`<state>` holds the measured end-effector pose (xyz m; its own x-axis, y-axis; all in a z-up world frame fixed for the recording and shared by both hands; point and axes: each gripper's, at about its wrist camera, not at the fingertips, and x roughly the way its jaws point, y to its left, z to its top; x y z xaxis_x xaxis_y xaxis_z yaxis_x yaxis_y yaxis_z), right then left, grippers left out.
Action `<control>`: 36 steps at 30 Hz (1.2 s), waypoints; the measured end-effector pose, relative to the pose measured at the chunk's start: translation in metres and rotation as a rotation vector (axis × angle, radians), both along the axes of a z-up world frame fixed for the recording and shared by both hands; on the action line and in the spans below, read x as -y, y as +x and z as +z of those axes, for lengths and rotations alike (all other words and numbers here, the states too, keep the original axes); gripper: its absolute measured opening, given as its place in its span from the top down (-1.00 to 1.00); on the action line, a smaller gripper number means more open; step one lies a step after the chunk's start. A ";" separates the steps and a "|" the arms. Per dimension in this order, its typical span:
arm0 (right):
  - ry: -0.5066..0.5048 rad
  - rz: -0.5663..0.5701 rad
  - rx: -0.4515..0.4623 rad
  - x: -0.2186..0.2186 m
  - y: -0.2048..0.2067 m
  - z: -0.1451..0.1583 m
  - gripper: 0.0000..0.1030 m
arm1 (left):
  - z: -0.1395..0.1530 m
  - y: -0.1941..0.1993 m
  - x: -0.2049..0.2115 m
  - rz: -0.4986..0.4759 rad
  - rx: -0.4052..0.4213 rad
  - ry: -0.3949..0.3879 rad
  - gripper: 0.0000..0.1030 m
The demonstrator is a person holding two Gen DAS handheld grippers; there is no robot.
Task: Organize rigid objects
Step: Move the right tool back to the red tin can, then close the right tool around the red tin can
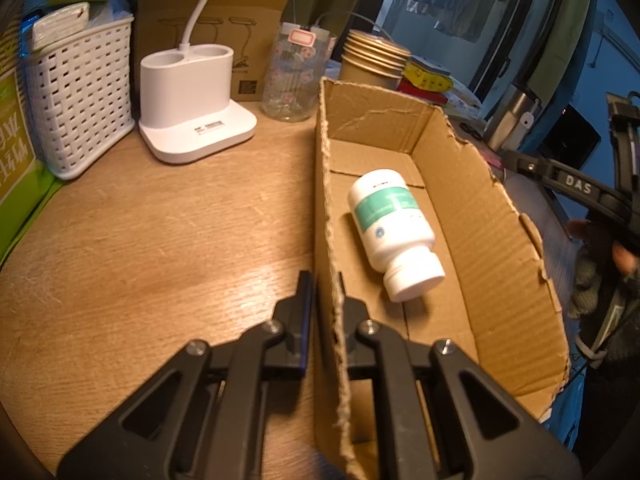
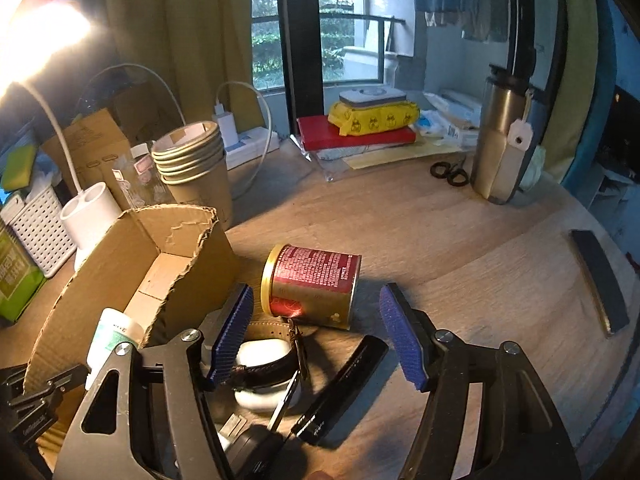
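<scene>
Left hand-held gripper [image 1: 324,280] clamped shut; right hand-held gripper [image 2: 316,320] gaping.

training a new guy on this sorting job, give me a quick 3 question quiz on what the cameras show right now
1. True or false: the white bottle stands upright in the cardboard box.
2. What is the left gripper clamped on?
A. the bottle
B. the box wall
C. the white basket
3. Which thing lies on its side just ahead of the open right gripper?

Key
1. False: it lies on its side on the box floor.
2. B: one finger is outside the wall, one inside.
3. The red can, on the table beside the box; nothing is between the pads.
</scene>
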<state>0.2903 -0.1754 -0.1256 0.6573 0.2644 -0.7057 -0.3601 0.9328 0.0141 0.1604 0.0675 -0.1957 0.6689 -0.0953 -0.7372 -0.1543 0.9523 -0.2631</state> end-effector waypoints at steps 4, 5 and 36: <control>0.024 0.005 -0.021 -0.002 0.010 -0.007 -0.53 | 0.000 0.000 0.000 -0.001 -0.001 0.000 0.84; 0.027 0.003 -0.023 -0.002 0.012 -0.008 -0.54 | 0.000 0.000 0.000 0.000 -0.001 0.000 0.84; -0.066 -0.040 -0.101 -0.021 0.049 -0.031 -0.55 | 0.000 0.002 -0.002 -0.011 0.000 -0.008 0.84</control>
